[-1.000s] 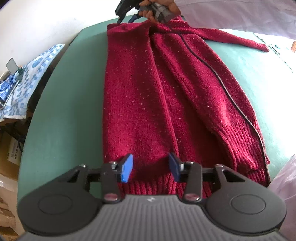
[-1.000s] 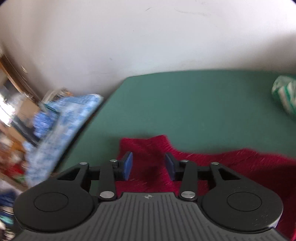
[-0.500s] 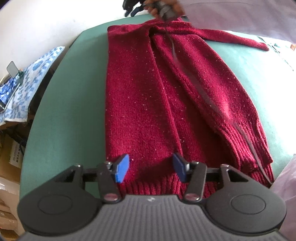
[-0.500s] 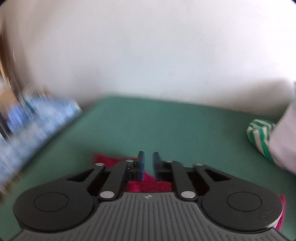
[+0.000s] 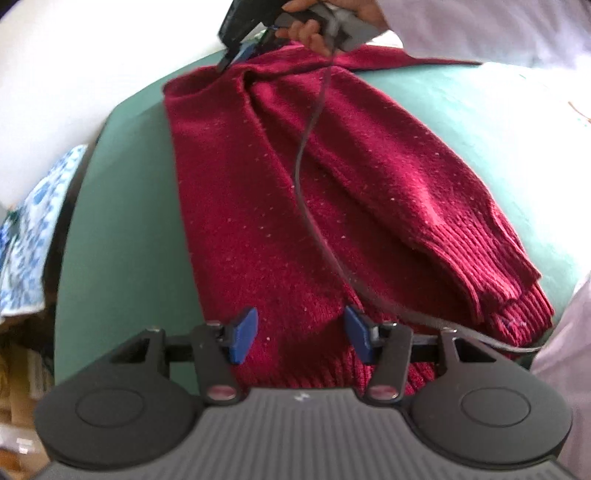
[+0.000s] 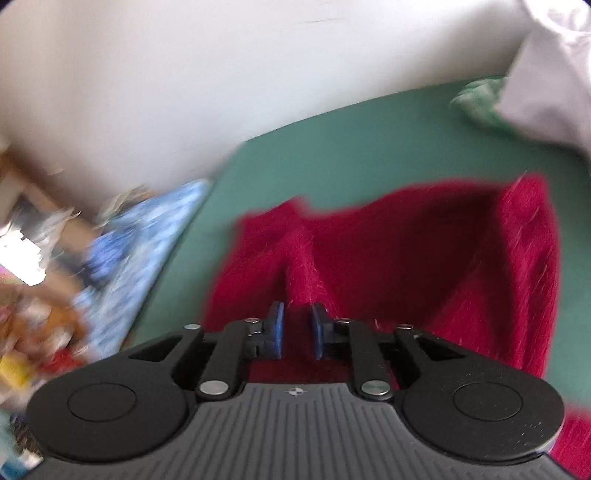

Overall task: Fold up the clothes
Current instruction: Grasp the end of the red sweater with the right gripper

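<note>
A dark red knitted sweater (image 5: 280,206) lies lengthwise on the green table (image 5: 122,221), one sleeve folded over its right side. My left gripper (image 5: 299,334) hovers open over the ribbed hem, its blue pads (image 5: 242,334) apart and pressing nothing. At the far end a hand holds my right gripper (image 5: 236,55) at the sweater's top edge, which is raised off the table. In the right wrist view the right gripper (image 6: 297,332) is shut on a ridge of the red sweater (image 6: 388,266), and the picture is blurred by motion.
A black cable (image 5: 306,147) hangs across the sweater from the far gripper. A blue-and-white patterned cloth (image 5: 33,229) drapes beside the table's left edge. A green-and-white cloth (image 6: 480,103) lies on the table's far part. A white sleeve (image 5: 480,29) reaches in from the upper right.
The right gripper's jaws have closed on the sweater's top edge and pulled it up and sideways. My left jaws have widened a little. The cable has swung across the sweater.
</note>
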`<action>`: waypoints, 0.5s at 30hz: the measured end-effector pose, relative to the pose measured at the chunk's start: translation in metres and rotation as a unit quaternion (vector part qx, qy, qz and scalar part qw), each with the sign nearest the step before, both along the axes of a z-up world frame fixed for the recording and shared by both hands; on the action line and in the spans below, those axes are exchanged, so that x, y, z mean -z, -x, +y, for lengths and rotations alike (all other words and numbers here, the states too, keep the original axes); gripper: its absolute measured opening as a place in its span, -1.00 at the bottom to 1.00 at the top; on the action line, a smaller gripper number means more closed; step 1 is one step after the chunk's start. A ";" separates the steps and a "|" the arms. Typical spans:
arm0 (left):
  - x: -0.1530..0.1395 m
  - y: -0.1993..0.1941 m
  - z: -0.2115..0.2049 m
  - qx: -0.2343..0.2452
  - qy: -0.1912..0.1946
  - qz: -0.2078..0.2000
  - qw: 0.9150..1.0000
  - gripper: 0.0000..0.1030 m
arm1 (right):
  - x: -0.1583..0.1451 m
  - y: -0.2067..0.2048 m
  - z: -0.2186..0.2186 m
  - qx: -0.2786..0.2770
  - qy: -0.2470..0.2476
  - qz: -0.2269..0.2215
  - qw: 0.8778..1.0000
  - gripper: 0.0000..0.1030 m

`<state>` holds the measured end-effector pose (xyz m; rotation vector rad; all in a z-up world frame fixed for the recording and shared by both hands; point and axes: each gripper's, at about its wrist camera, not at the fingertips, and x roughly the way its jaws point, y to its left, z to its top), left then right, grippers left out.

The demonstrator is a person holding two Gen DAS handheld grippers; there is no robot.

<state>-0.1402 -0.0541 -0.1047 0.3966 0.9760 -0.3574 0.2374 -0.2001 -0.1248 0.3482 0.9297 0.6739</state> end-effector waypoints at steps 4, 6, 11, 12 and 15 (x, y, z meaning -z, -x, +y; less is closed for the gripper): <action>0.000 -0.008 0.013 0.062 0.018 0.012 0.998 0.07 | 0.005 0.032 -0.032 0.048 0.045 -0.034 0.997 -0.65; 0.000 -0.012 0.018 0.096 0.023 0.015 0.995 0.08 | -0.003 0.049 -0.057 0.115 0.038 -0.036 0.992 -0.62; 0.000 -0.023 0.031 0.166 0.043 0.026 0.985 0.13 | -0.007 0.085 -0.069 0.138 0.035 -0.029 0.989 -0.37; -0.001 -0.026 0.033 0.176 0.049 0.032 0.983 0.13 | -0.004 0.090 -0.069 0.161 0.050 -0.023 0.985 -0.40; -0.007 -0.031 0.041 0.201 0.073 0.037 0.976 0.13 | -0.001 0.116 -0.090 0.235 0.037 -0.008 0.971 -0.44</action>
